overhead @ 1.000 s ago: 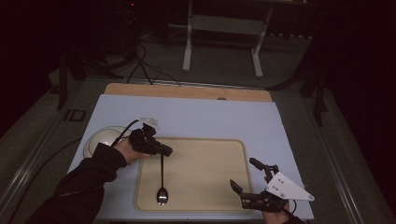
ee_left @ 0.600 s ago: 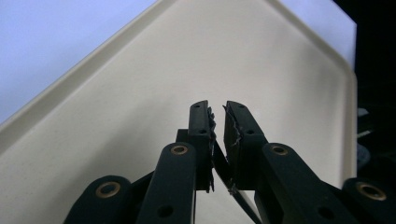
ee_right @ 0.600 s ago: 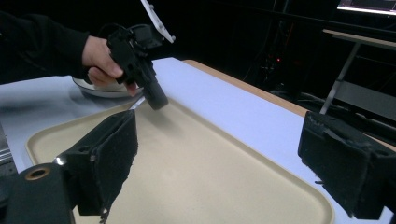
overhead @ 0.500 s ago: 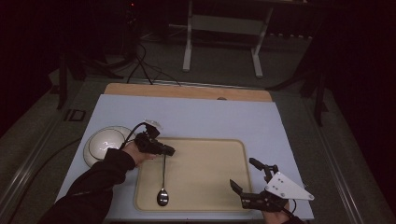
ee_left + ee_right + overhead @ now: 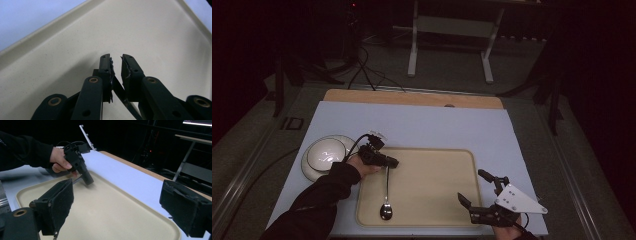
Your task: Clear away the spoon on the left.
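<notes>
Spoon [image 5: 386, 192] is lying on the beige tray [image 5: 437, 200]; left gripper [image 5: 388, 163] is easing off its handle, jaws just opening, narrow gap. Right gripper [image 5: 472, 187] is waiting wide beside the tray. Next: lifting clear without dragging.

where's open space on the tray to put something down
The tray is bare across its middle and right half, between the spoon and the right gripper. Crowded at its left edge, where the left gripper stands over the spoon's handle, beside the bowl.
</notes>
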Action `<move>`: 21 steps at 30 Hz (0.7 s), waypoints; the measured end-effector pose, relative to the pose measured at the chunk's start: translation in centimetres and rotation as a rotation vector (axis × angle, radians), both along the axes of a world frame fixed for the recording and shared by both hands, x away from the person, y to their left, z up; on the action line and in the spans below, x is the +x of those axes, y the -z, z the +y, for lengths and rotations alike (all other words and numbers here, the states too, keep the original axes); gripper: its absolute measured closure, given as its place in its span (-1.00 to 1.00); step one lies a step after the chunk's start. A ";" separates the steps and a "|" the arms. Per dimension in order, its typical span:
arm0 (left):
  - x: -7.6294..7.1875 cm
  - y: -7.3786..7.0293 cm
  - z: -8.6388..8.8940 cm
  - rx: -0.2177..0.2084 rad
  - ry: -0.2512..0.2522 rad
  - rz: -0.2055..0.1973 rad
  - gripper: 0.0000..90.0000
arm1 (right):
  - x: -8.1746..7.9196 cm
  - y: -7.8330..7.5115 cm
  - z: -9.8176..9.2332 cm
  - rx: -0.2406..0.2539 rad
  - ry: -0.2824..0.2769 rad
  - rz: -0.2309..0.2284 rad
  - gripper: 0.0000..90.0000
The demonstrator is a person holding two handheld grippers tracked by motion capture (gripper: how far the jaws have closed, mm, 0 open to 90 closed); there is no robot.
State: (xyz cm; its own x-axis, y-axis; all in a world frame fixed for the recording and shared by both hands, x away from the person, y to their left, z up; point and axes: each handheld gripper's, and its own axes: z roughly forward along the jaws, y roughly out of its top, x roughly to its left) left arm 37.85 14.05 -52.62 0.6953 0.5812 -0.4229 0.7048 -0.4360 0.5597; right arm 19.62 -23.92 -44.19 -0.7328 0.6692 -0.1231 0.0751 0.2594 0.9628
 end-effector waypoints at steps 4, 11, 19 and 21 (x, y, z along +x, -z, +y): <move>0.0 0.2 -0.3 0.038 -0.018 -0.005 0.68 | 0.0 0.0 0.0 -0.001 -0.003 0.001 -0.73; 0.0 0.1 -0.7 0.085 -0.039 -0.050 0.54 | 0.0 0.0 0.1 -0.005 -0.008 0.006 -0.73; 0.0 -0.1 -1.0 0.121 -0.064 -0.062 0.40 | 0.0 0.0 0.1 -0.006 -0.005 0.004 -0.73; 0.0 -0.2 -1.0 0.130 -0.069 -0.068 0.38 | 0.0 0.0 0.1 -0.005 -0.005 0.003 -0.73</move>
